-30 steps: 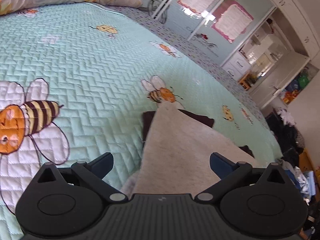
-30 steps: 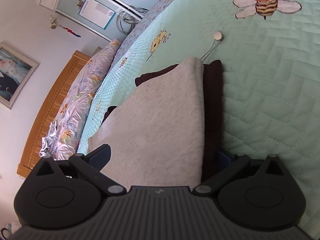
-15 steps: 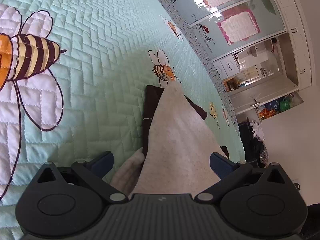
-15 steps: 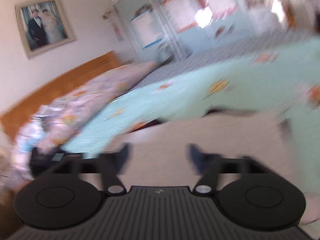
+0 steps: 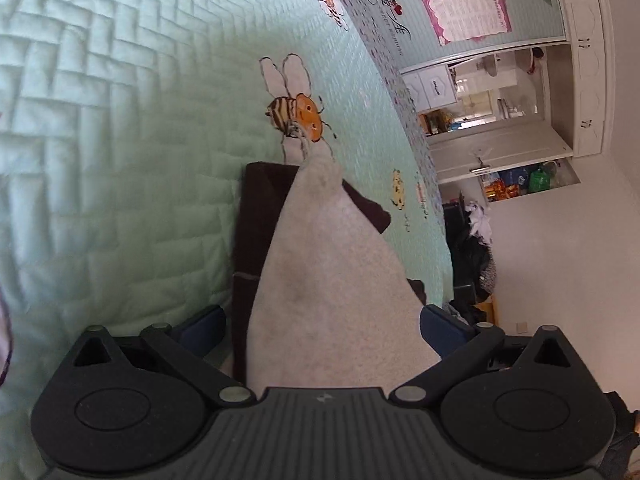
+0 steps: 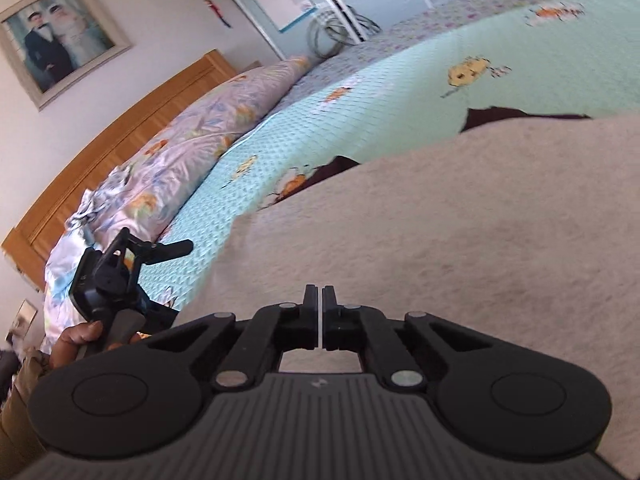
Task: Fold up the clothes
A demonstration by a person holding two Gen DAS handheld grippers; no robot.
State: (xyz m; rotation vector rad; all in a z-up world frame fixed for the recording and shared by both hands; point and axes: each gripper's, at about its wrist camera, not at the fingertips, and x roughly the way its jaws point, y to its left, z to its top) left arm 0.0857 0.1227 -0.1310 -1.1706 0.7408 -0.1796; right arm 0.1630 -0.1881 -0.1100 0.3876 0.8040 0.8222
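Note:
A beige fleecy garment [image 5: 332, 280] with dark brown trim [image 5: 256, 216] lies on the mint bee-print quilt [image 5: 120, 140]. My left gripper [image 5: 320, 320] is open, its blue-padded fingers either side of the garment's near end. In the right wrist view the beige garment [image 6: 460, 240] fills the right half. My right gripper [image 6: 321, 300] is shut, jaws pressed together at the garment's near edge; whether cloth is pinched between them is unclear. The left gripper [image 6: 160, 250] also shows there at the left, held by a hand.
A rumpled floral duvet [image 6: 180, 148] lies along the wooden headboard [image 6: 120, 128]. Wardrobe doors with posters [image 5: 468, 20] stand beyond the bed's far edge. A doorway with clutter [image 5: 512, 176] and piled clothes [image 5: 476, 240] are at the right.
My right gripper has closed from wide open to shut and swung to face the headboard. My left gripper has tilted and moved lower along the garment, staying open.

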